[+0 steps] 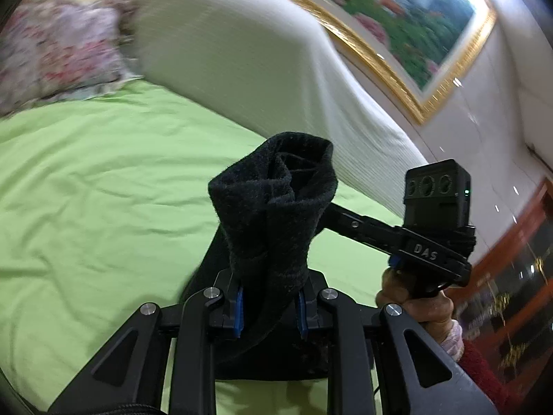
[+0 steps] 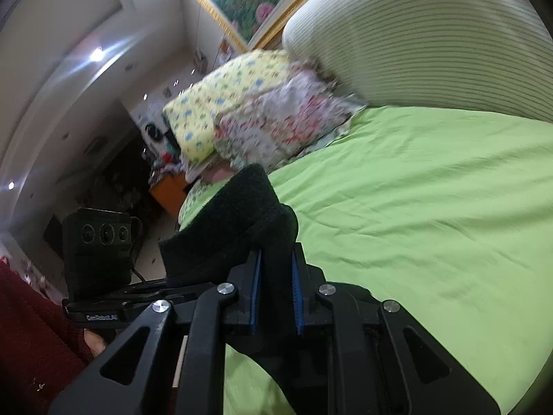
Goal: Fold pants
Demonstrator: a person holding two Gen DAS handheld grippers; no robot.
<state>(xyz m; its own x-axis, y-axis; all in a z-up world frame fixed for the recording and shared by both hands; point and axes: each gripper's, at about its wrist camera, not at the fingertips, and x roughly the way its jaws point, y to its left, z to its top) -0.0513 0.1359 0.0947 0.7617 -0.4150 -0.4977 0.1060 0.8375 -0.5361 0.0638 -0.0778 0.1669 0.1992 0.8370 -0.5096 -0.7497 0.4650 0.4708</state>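
Above green sheet (image 1: 86,207): both grippers (image 1: 269,301) (image 2: 276,294) clamp black pants (image 1: 273,200) (rest hidden).

White raised letters "DAS" stand on the black bar of the right tool (image 1: 424,251), just below the black box-shaped camera unit with three round lenses (image 1: 437,193) mounted on it, as the left wrist view shows. In the right wrist view, small white lettering on the flat black bar of the left tool (image 2: 102,317) reads roughly "GenRobot.AI"; it is blurred, so the exact letters are uncertain. The gold-framed flower painting (image 1: 390,17) on the wall carries no legible words. No other text, numbers or signs can be read in either view.
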